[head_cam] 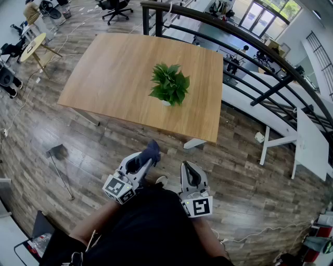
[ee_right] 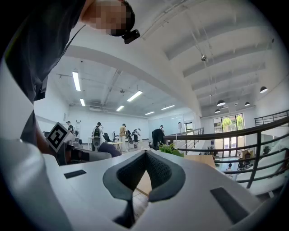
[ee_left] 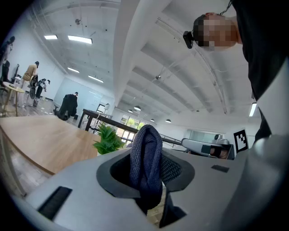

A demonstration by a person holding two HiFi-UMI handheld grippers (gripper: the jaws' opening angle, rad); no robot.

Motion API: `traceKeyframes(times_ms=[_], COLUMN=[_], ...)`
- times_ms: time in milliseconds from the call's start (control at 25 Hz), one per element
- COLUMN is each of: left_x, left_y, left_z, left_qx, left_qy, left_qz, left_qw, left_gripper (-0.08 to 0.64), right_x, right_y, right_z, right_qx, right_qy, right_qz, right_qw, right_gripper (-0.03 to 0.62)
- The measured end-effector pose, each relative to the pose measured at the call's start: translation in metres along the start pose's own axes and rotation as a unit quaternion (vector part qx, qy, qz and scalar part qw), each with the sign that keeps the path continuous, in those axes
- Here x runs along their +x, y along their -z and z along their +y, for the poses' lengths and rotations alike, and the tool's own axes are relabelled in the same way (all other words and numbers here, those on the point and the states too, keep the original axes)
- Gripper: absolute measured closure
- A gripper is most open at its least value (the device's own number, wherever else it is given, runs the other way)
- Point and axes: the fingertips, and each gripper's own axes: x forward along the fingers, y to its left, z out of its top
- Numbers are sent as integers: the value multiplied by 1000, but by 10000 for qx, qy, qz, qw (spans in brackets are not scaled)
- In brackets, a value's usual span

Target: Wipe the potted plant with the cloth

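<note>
A small green potted plant (head_cam: pixel 169 84) in a white pot stands on the wooden table (head_cam: pixel 119 72), right of its middle. In front of the table, over the floor, my left gripper (head_cam: pixel 150 155) is shut on a dark blue cloth (head_cam: pixel 151 151). That cloth (ee_left: pixel 145 162) bulges up between the jaws in the left gripper view, with the plant (ee_left: pixel 107 139) beyond. My right gripper (head_cam: pixel 187 167) hangs beside it, shut and empty. The right gripper view looks along the closed jaws (ee_right: pixel 145 155) to the plant (ee_right: pixel 170 149).
A black metal railing (head_cam: pixel 250 57) runs along the table's right side, with a white bench (head_cam: pixel 304 143) below it. Office chairs (head_cam: pixel 115 8) and a small round table (head_cam: pixel 32 45) stand at the back left. A long-handled tool (head_cam: pixel 57 161) lies on the wood floor.
</note>
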Motion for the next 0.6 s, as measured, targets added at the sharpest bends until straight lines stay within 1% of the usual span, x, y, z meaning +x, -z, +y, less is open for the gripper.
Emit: traceKeyframes(times_ms=[120,200,320,480,600], left_x=[2,2,-1,-7,-4], left_y=[1,4,6,8,17], left_z=[-3,-2,0,8,19], left_qx=[-16,61,43,-50,-70], left_qy=[-52,-87,-160,-414,-420], left_qz=[-15,3,8,127,220], left_qw=[10000,9999,9999,9991,9989], left_gripper=[430,430,430,430,430], right_x=[-4,-6,-9,-4,2], right_y=[0,1,4,7,16], right_z=[-5,-7,-16,-28,-32], right_qx=[139,311,508,592,604], right_qy=[-63,-109,44,102,56], right_qz=[-139,-241,-280,-342,-282], right_qw=[9998,9992,9983,9976,9978], right_gripper=[574,574,573,572,572])
